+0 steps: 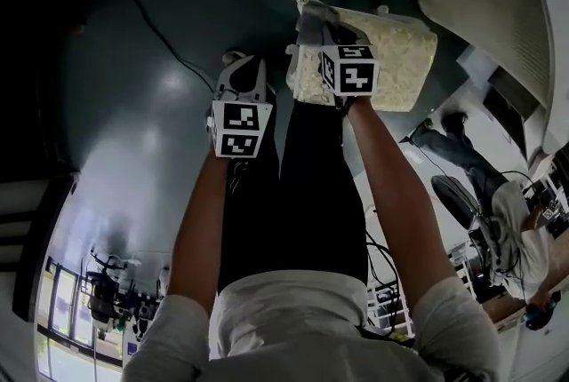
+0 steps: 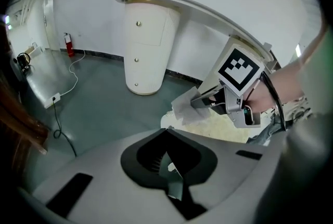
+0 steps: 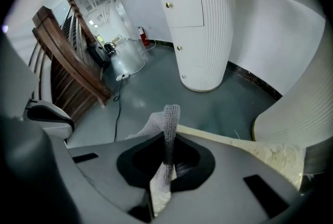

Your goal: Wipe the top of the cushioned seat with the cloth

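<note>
As wiping is due, the grey mesh cloth (image 3: pixel 169 126) is clamped by the right gripper (image 1: pixel 313 23) at the cream cushioned seat (image 1: pixel 400 51), with the left gripper (image 2: pixel 171 171) fingers clenched empty.

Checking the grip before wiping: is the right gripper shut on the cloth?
Shut on it: the right gripper pinches the cloth, which sticks up between its jaws.

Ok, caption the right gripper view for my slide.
The right claw pinches the white mesh cloth by the edge of the cream cushioned seat, ribbed white column beyond.
</note>
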